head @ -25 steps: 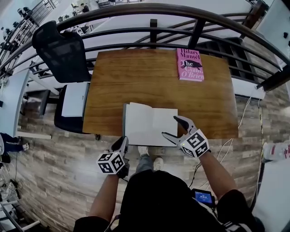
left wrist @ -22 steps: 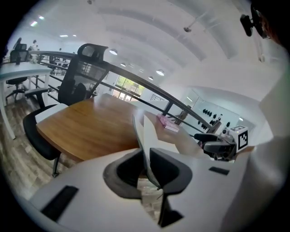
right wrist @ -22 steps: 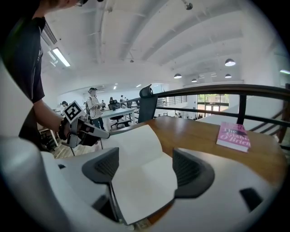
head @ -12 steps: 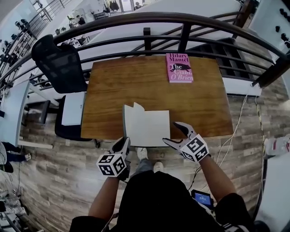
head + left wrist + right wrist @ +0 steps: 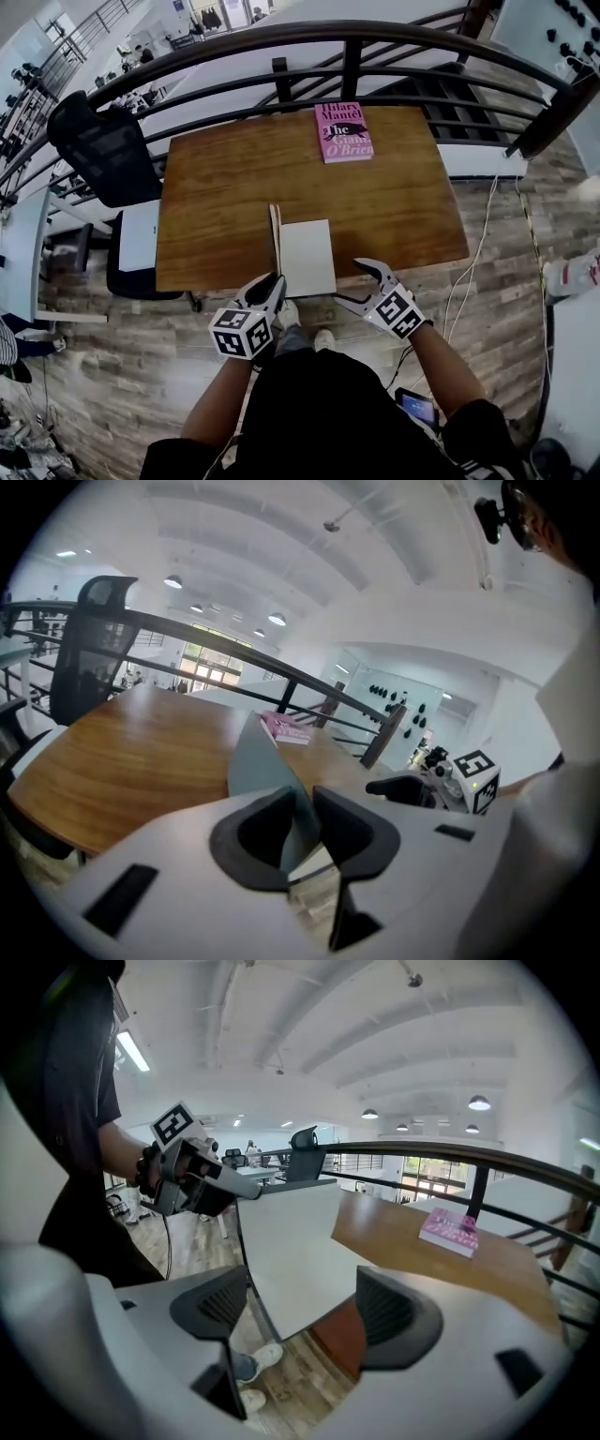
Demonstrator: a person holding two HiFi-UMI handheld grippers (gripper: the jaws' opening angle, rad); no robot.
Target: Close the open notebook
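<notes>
- Our left gripper [image 5: 274, 281] has just been opening its jaws, with the upright cover [image 5: 275, 236] of the notebook [image 5: 307, 258] between them.
- Just right of the notebook's near edge, our right gripper [image 5: 349, 281] gapes empty.

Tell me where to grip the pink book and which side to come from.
Probably its near short edge, coming in low from the person's side. The pink book lies flat and closed on the table, its far end close by the railing, which looks cramped; bare tabletop leads up to the near edge.
</notes>
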